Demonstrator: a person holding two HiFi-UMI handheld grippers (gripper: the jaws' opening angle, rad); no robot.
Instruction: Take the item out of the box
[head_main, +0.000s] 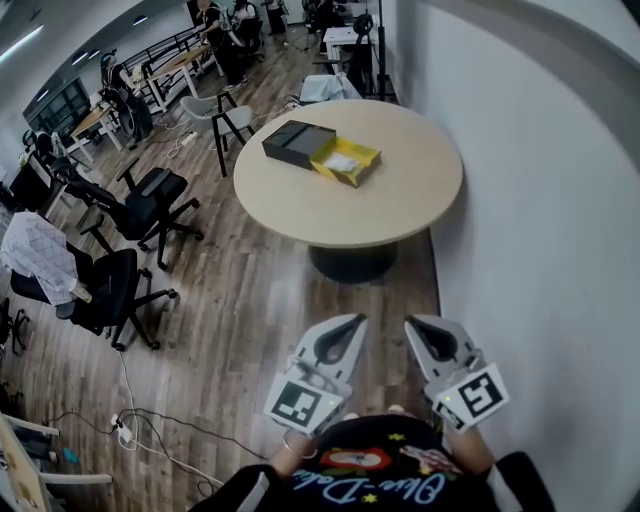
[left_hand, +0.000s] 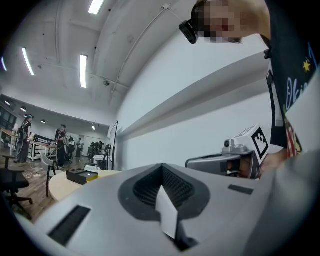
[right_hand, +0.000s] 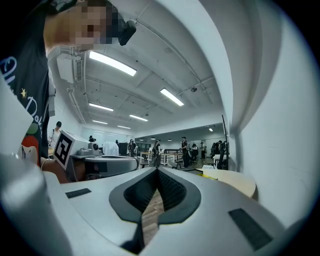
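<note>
Both tongs idle, held close to the body: left gripper (head_main: 356, 320) and right gripper (head_main: 411, 323) each have jaws pressed together at the tips, nothing between them. Only wall and floor show through the slot behind the tips in the left gripper view (left_hand: 161, 169) and right gripper view (right_hand: 157, 171). The target is well ahead of both. The open yellow box (head_main: 371, 170) sits on the round table (head_main: 400, 200), roughly straight out from the left tips and a bit left of the right ones. A dark lid (head_main: 297, 141) touches its far-left side. The white item (head_main: 343, 161) lies flat inside the box, too small from here to tell what it is. My read is that it's thin and light, maybe a soft packet or paper insert, so probably not fragile, but it could flex or slip in a hard pinch. The box looks like shallow, light card, so it'll likely slide or lift along with the item. I'd pin a box wall with one gripper and, jaws spread first, take the item by whichever edge stands clear of the walls. A shallow bite with low squeeze should do. Neither gripper is in reach of it yet.
</note>
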